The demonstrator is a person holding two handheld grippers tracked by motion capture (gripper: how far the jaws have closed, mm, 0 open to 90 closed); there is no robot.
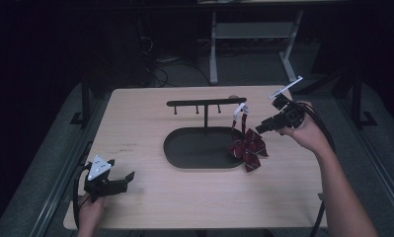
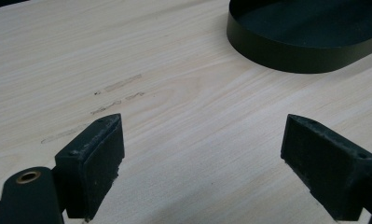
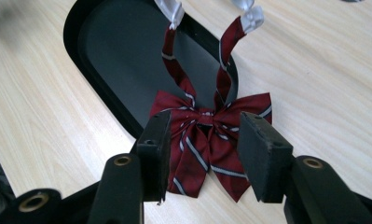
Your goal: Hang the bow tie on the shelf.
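Observation:
A dark red striped bow tie (image 1: 247, 148) hangs by its white strap (image 1: 241, 112) from the right end of a black T-shaped hanger bar (image 1: 206, 102). The bar stands in a black oval tray (image 1: 172, 153). The bow sits over the tray's right rim; I cannot tell whether it rests on it. My right gripper (image 1: 259, 129) hovers just right of the strap, pointing left and down. In the right gripper view its jaws stand apart, the gripper (image 3: 204, 126) framing the bow tie (image 3: 197, 154) beyond without pressing it. My left gripper (image 1: 120, 170) is open near the front left corner, holding nothing.
In the left gripper view the left gripper (image 2: 202, 135) is low over bare wood table (image 2: 174, 93), with the tray wall (image 2: 286, 60) ahead to the right. Two short pegs hang under the bar's middle. A desk frame (image 1: 214, 49) stands beyond the table.

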